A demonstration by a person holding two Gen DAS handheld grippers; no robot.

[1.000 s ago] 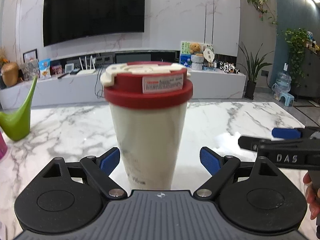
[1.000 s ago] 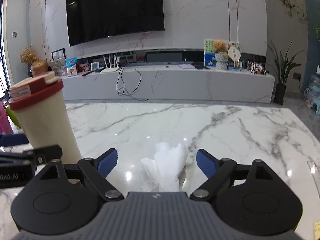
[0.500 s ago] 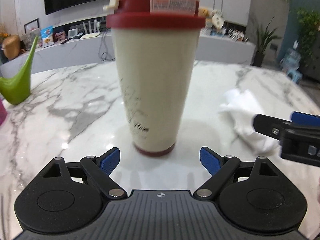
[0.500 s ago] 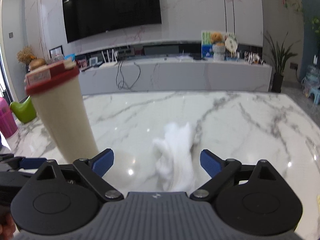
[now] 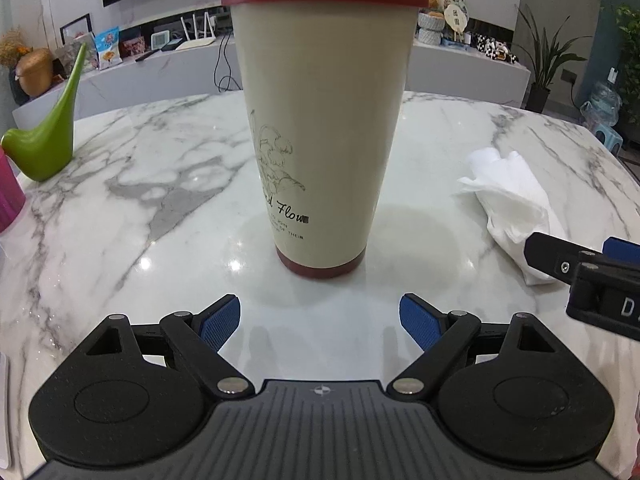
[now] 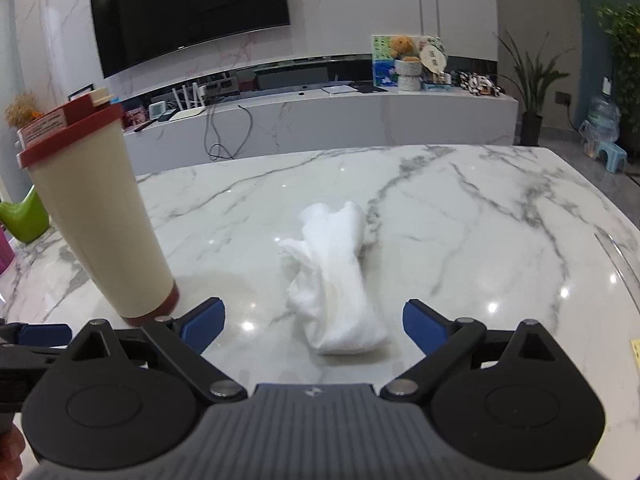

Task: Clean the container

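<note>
cup (image 5: 324, 128) upright before spread left fingers (image 5: 221, 322), right fingers (image 6: 202, 322) just widening, straddling cloth (image 6: 336, 280)

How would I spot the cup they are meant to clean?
Find the white marble table. Near its front stands a tall cream cup, upright beside a crumpled white cloth. Its dark red lid and base and its flower drawing set it apart.

The cup's (image 5: 324, 128) lid top runs off the left wrist frame's upper edge; small print near its base is unreadable.
</note>
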